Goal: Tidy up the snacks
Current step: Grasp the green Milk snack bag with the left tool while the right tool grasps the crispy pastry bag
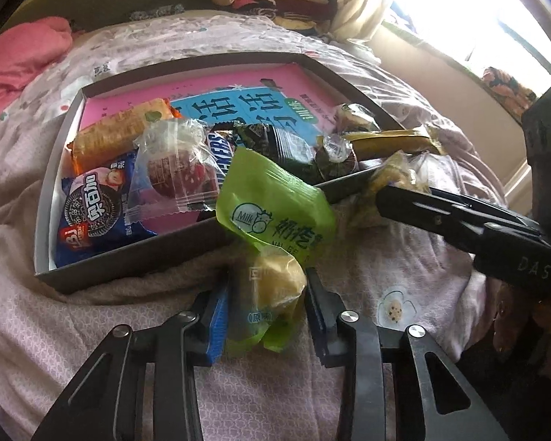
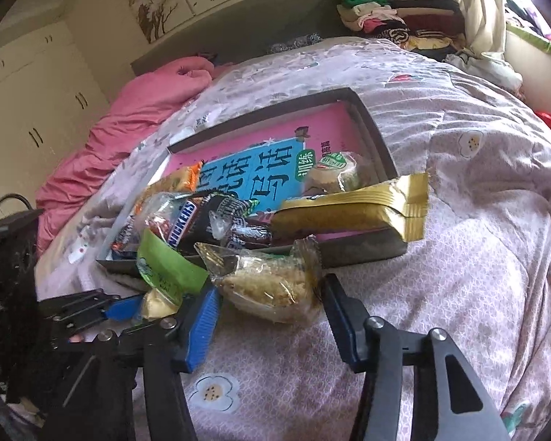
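Snacks mostly sit piled in the shallow grey box [image 1: 136,257] on the pink bedspread [image 1: 92,330]. Just outside its near edge, the left gripper [image 1: 266,308] pinches a green milk-candy bag [image 1: 275,217] leaning over the rim. The right gripper [image 2: 272,301] brackets a clear-wrapped crumbly pastry [image 2: 272,286] by that same edge, but can't tell if it's actually squeezing.

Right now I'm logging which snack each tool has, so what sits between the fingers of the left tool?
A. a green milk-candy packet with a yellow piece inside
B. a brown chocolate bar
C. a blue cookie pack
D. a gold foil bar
A: the left wrist view shows the green milk-candy packet between the fingers of the left tool, outside the grey box.
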A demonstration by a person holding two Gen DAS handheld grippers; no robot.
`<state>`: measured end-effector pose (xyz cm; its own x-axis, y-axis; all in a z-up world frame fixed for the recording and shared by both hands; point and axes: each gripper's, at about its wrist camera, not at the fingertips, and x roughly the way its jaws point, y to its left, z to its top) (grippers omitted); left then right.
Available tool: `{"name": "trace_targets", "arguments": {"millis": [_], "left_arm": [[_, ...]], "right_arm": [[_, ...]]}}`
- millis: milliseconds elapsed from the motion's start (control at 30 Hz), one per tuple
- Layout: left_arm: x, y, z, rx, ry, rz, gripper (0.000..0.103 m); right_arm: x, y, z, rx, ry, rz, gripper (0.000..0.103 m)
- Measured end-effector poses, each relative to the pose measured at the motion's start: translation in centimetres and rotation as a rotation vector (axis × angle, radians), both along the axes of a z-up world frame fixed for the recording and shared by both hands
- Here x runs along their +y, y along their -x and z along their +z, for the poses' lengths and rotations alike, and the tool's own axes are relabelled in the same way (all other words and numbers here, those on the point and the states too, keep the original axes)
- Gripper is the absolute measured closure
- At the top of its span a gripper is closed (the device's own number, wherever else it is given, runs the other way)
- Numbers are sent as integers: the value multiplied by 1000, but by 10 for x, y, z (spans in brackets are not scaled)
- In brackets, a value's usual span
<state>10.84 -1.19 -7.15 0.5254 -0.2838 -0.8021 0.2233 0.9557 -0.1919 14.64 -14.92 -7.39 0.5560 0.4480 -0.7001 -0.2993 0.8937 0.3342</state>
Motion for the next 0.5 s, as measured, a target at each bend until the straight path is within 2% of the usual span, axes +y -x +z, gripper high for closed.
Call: {"name": "trace_targets", "arguments": {"millis": [167,333,500], "left_arm": [[7,4,13,-8,68,-3,69],[13,11,28,-35,98,15,69],[31,16,53,-101,130,64,69]], "right_arm": [[-9,7,12,-24,-49,-4,48],[-10,12,21,-62,-52,-5,48],[-6,18,32,-109,-56,12,48]]}}
